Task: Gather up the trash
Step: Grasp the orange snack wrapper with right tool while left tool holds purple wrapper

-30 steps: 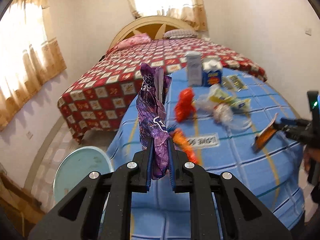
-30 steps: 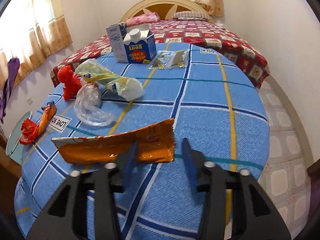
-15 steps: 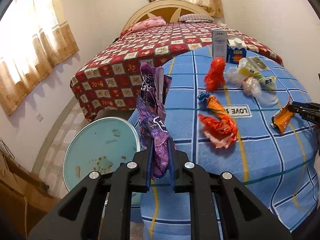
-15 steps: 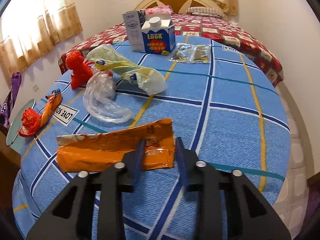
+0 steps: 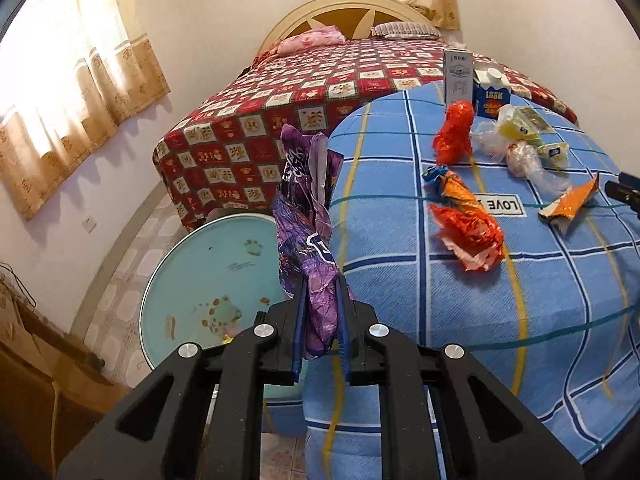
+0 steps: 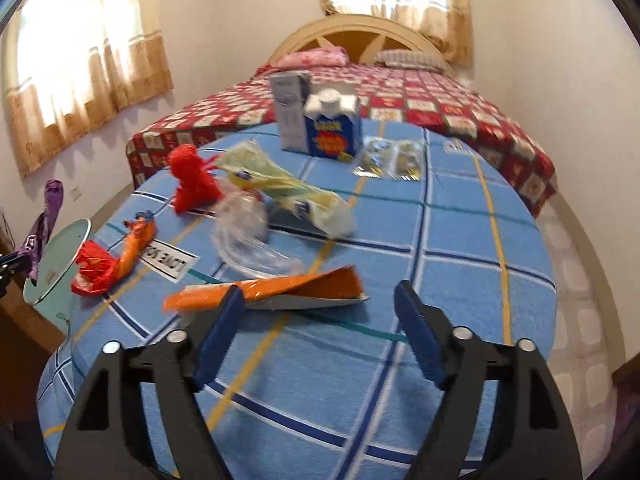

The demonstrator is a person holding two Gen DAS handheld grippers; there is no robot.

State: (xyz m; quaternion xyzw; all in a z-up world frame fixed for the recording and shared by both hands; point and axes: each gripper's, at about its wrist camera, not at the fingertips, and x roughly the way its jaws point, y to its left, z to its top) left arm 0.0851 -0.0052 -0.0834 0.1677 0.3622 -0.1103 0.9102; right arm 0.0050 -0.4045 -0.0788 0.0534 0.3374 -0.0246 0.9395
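My left gripper point(image 5: 322, 280) is shut on a crumpled purple wrapper point(image 5: 304, 216) and holds it upright over a round teal bin point(image 5: 208, 264) beside the table's left edge. My right gripper point(image 6: 319, 289) hovers above the blue checked tablecloth point(image 6: 460, 280), its jaws opening wide. A flat orange wrapper point(image 6: 280, 288) lies on the cloth just ahead of them, and neither pad presses it. The left finger point(image 6: 218, 332) overlaps the wrapper's middle in the right wrist view. From the left wrist view the same orange wrapper point(image 5: 570, 204) lies beside the right gripper's tip point(image 5: 624, 194).
More trash lies on the table: a red-orange wrapper point(image 6: 108, 264), a red crumpled bag point(image 6: 192, 180), clear plastic point(image 6: 248, 236), a yellow-green bag point(image 6: 288, 196), two cartons point(image 6: 332, 128), foil sachets point(image 6: 390, 158). A bed point(image 6: 440, 96) stands behind. Tiled floor lies to the right.
My right gripper closed about the orange wrapper, then opened wide and lifted back; the wrapper stays on the cloth. My left gripper carried the purple wrapper left and down over the teal bin.
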